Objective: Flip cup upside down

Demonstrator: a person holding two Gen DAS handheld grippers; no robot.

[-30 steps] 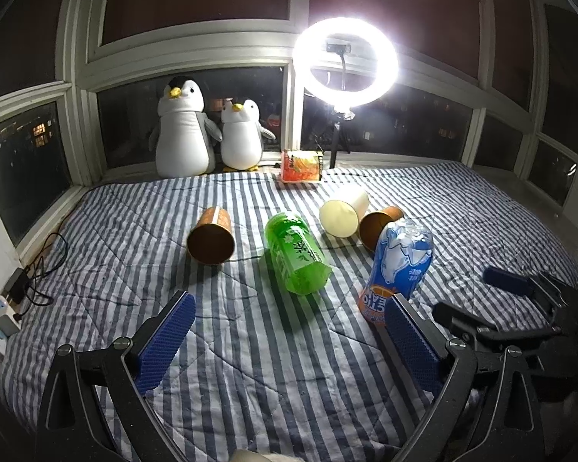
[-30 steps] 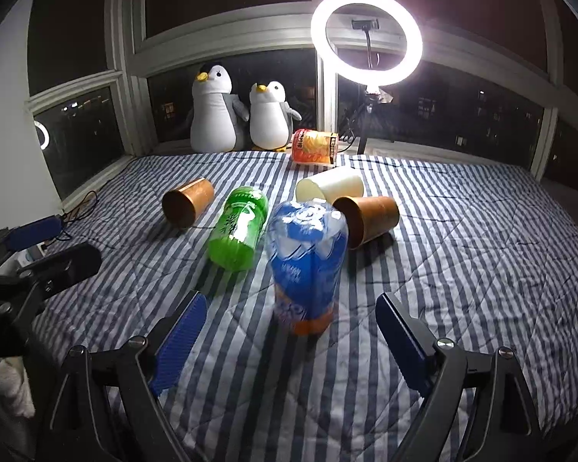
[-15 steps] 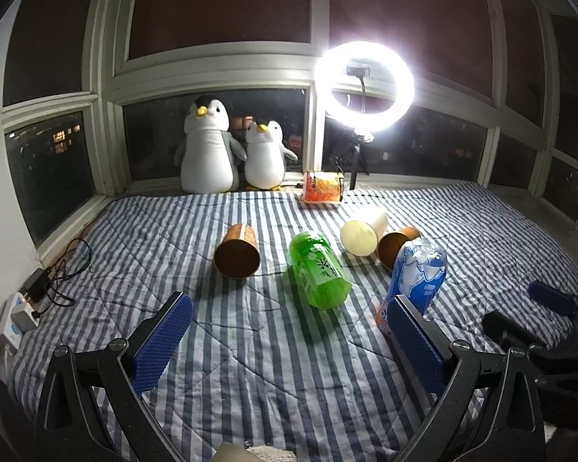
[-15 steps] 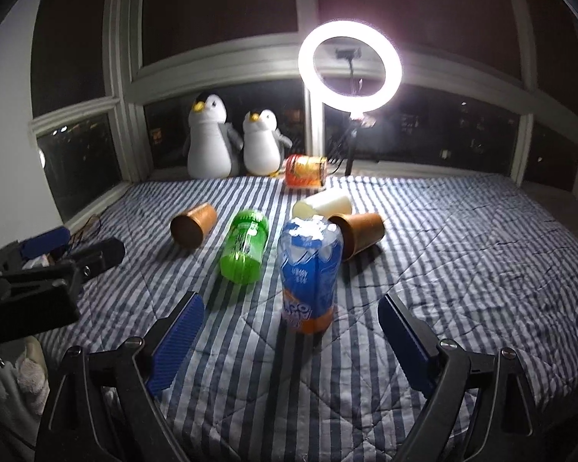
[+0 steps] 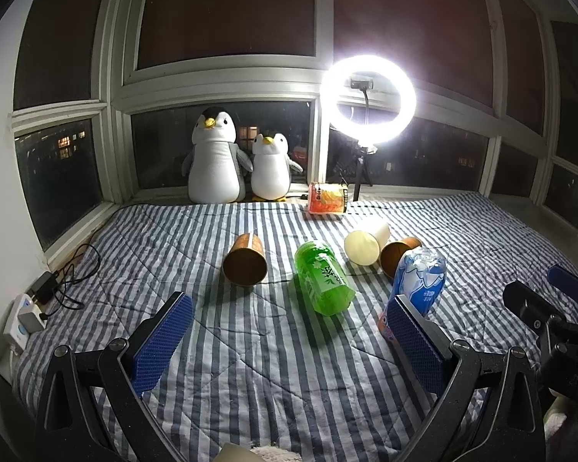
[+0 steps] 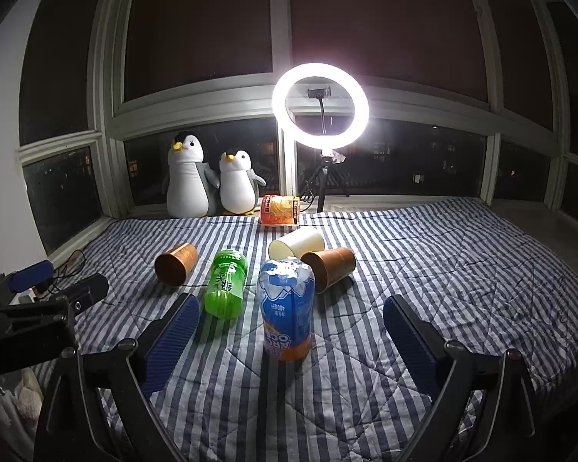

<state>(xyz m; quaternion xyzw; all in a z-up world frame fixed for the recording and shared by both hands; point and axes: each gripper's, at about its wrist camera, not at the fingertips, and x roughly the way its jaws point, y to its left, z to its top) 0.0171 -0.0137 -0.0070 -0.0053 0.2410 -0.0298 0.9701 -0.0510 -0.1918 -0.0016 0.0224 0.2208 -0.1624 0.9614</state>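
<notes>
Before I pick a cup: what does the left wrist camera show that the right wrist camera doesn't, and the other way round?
Only the left wrist view shows the power strip at the bed's left edge and the right gripper from outside.

Only the right wrist view shows the left gripper from outside.

Both show three cups on their sides, the lone brown cup, cream cup and second brown cup, plus the green bottle lying and the blue bottle standing.

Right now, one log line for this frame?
left gripper open, empty | right gripper open, empty | three cups lying sideways, untouched
</notes>
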